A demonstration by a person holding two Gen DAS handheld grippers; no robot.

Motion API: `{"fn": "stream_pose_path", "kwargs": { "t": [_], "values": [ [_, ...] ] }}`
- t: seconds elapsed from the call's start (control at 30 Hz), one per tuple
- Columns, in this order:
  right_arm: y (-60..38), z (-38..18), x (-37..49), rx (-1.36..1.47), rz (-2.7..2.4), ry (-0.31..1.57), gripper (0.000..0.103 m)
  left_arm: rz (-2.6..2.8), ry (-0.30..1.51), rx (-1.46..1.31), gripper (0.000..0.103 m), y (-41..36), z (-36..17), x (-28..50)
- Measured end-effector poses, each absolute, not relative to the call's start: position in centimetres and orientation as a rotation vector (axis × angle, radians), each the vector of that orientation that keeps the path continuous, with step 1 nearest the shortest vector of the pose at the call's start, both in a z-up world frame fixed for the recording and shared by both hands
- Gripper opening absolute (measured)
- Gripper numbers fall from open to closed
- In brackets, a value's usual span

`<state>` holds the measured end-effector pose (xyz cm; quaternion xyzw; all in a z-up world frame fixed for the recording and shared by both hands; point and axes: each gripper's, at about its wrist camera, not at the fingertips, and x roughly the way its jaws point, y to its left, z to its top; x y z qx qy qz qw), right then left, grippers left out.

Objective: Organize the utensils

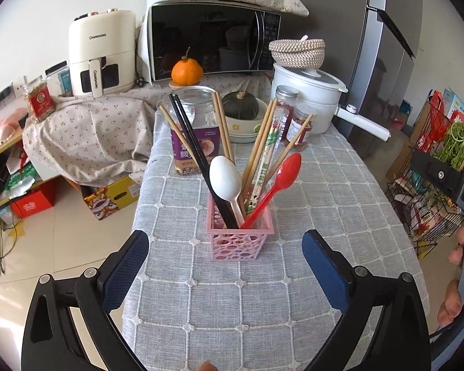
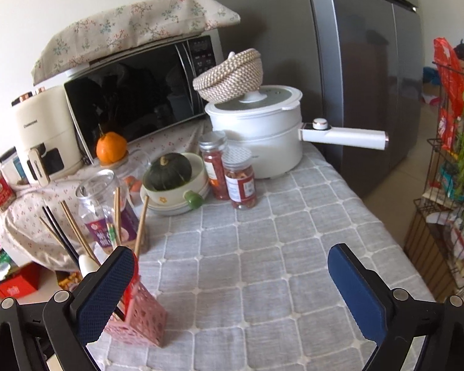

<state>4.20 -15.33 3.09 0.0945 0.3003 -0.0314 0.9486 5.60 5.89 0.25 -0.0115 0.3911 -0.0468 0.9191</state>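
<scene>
A pink perforated utensil holder (image 1: 239, 241) stands on the grey checked tablecloth (image 1: 263, 293). It holds a white spoon (image 1: 225, 182), a red spoon (image 1: 281, 179), black chopsticks (image 1: 191, 142) and several wooden chopsticks (image 1: 263, 136). My left gripper (image 1: 225, 266) is open and empty, just in front of the holder. My right gripper (image 2: 232, 278) is open and empty over bare cloth. The holder (image 2: 139, 321) sits by its left finger (image 2: 105, 293), partly hidden behind it.
Behind the holder stand a clear jar (image 1: 195, 133), two spice jars (image 2: 232, 173), a bowl with a green squash (image 2: 170, 173) and a white pot with a long handle (image 2: 263, 130). A microwave (image 1: 213, 40) and fridge (image 2: 365, 71) are at the back. A wire rack (image 2: 448, 185) stands right.
</scene>
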Motion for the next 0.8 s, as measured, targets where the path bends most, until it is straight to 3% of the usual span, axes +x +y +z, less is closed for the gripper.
{"fn": "stream_pose_path", "kwargs": {
  "t": [0.43, 0.8],
  "values": [
    [-18.4, 1.8, 1.9, 0.120, -0.077, 0.753, 0.102, -0.103, 0.684, 0.071, 0.102, 0.8, 2.5, 2.3],
    [-18.2, 1.6, 2.1, 0.108, -0.066, 0.773, 0.102, -0.125, 0.700, 0.072, 0.102, 0.0, 2.2, 2.1]
  ]
}}
